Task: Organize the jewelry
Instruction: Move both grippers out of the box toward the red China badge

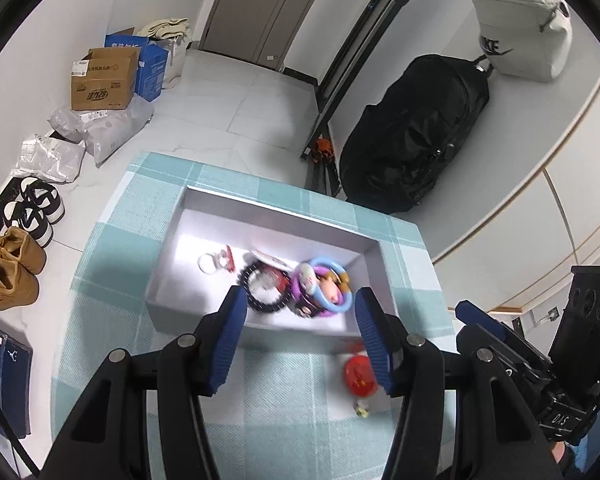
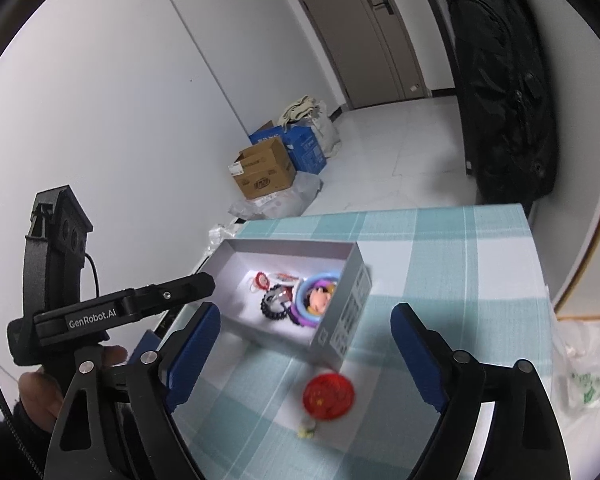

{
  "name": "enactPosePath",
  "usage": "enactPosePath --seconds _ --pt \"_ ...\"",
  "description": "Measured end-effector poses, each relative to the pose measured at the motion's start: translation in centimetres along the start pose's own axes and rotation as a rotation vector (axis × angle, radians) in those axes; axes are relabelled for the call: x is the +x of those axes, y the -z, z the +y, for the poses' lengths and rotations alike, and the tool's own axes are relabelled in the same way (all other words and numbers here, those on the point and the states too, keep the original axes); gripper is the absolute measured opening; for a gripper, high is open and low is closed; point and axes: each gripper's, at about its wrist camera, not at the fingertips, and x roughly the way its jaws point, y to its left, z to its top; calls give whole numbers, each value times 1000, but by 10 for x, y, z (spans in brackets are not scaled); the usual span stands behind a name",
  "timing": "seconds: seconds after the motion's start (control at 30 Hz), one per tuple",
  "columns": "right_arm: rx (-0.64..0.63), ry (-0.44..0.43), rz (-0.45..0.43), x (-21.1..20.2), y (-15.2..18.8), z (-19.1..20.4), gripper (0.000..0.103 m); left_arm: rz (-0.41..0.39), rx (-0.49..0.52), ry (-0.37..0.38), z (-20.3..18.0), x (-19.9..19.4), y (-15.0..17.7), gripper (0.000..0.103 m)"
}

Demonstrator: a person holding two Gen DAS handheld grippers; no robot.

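Observation:
A white open box (image 1: 204,216) (image 2: 352,300) sits on the checked tablecloth. In it lie a black bead bracelet (image 1: 266,304) (image 2: 274,307), a blue and purple ring toy with a doll face (image 1: 326,286) (image 2: 318,298), a silver ring with a red charm (image 1: 210,264) (image 2: 261,280). A round red badge (image 1: 360,374) (image 2: 329,396) lies on the cloth outside the box, near its front corner, with a small yellowish bead (image 1: 362,410) (image 2: 306,432) beside it. My left gripper (image 1: 300,326) is open and empty above the box's near wall. My right gripper (image 2: 306,356) is open and empty above the badge.
The table (image 1: 112,320) (image 2: 480,280) has a teal checked cloth. On the floor at left are cardboard boxes (image 1: 100,80), plastic bags (image 1: 100,128) and shoes (image 1: 12,272). A black bag (image 1: 416,128) leans at the wall. A plastic bag (image 2: 584,376) lies at the table's right.

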Motion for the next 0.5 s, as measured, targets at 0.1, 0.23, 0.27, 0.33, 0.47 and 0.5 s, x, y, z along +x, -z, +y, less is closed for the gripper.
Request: enactPosePath --seconds 0.1,0.23,0.27,0.33,0.47,0.5 --pt "16 9 -2 -9 8 -2 91 -19 16 6 -7 -6 7 61" --pt "37 38 1 -18 16 -7 92 -27 47 9 -20 -8 18 62" --pt "42 48 2 -20 18 -8 92 -22 54 8 -23 -7 21 62" --pt "54 62 5 -23 21 -13 93 3 76 -6 -30 -2 32 62" --pt "112 25 4 -28 26 -25 95 68 157 -56 -50 11 54 62" --pt "133 19 1 -30 27 -30 96 82 184 -62 -55 15 60 62"
